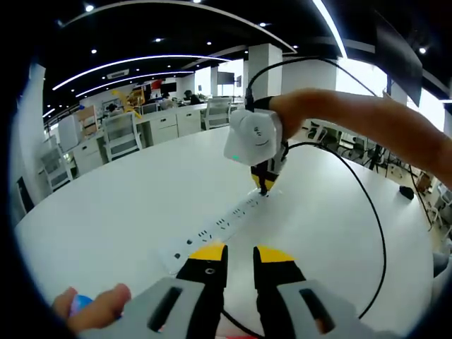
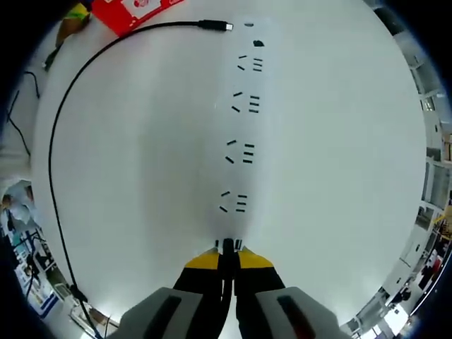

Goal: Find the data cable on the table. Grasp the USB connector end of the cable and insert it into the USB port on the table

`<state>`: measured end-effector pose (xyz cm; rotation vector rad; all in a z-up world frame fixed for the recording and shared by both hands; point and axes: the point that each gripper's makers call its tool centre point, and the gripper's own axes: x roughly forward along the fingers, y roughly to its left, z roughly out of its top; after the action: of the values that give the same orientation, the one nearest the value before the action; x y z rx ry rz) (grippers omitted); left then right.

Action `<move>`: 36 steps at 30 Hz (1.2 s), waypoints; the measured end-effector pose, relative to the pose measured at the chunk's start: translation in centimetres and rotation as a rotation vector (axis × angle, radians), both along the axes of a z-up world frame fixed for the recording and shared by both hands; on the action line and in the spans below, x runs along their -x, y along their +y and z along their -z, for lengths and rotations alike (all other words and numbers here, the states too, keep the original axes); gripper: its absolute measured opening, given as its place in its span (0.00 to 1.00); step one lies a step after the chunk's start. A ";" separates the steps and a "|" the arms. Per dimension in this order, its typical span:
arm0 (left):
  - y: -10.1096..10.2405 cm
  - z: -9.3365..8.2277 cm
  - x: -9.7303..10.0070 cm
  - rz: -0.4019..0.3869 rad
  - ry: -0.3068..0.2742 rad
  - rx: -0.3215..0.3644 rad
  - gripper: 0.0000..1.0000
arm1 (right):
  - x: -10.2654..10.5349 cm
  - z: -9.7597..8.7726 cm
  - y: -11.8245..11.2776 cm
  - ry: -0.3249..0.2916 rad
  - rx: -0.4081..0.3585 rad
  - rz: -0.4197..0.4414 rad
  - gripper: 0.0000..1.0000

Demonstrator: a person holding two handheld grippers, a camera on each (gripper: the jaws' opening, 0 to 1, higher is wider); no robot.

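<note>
Bright ceiling strip lights (image 1: 141,62), glare washing the white table (image 2: 339,141), fisheye-bent edges, soft focus

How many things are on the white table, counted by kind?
Black cables: 1
White power strips: 1
Red boxes: 1
Total: 3

Right gripper (image 2: 227,248) tipped down at the strip (image 2: 244,127), jaws pinched on the plug (image 2: 227,245), forearm (image 1: 360,113) reaching in. Left gripper (image 1: 240,252) low before the strip, jaws apart, fingers (image 1: 95,309) beside it.
</note>
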<state>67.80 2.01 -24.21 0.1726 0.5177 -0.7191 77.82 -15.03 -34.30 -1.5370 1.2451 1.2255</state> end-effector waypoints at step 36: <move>0.2 0.0 0.1 0.000 -0.003 0.005 0.16 | 0.3 -0.7 -0.5 0.001 -0.117 0.080 0.35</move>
<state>67.70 2.19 -24.25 0.1686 0.5132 -0.7204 77.49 -15.50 -33.60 -1.3903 1.2023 1.2254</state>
